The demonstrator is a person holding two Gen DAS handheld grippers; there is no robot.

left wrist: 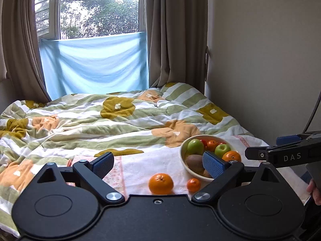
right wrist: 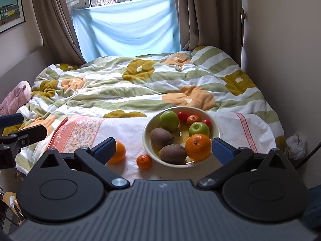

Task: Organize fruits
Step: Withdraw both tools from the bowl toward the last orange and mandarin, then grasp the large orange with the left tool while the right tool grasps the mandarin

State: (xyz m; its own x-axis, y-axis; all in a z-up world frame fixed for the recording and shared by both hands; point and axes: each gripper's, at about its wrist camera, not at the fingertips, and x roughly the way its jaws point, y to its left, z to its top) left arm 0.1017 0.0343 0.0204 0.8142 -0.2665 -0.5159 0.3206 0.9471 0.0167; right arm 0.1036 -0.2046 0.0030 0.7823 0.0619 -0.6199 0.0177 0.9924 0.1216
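cream bowl (right wrist: pixel 147 128) beside loose oranges (right wrist: pixel 119 152)

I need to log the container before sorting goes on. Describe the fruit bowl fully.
The bowl is round, shallow and cream-white, apparently glazed ceramic, with a yellowish pattern inside. It sits upright on the white towel spread over the bed. Inside lie two green apples, two brown kiwis, one large orange, a smaller orange fruit and some small red fruits. Neither pair of jaws touches it. Two orange fruits lie on the towel to its left, apart from it.
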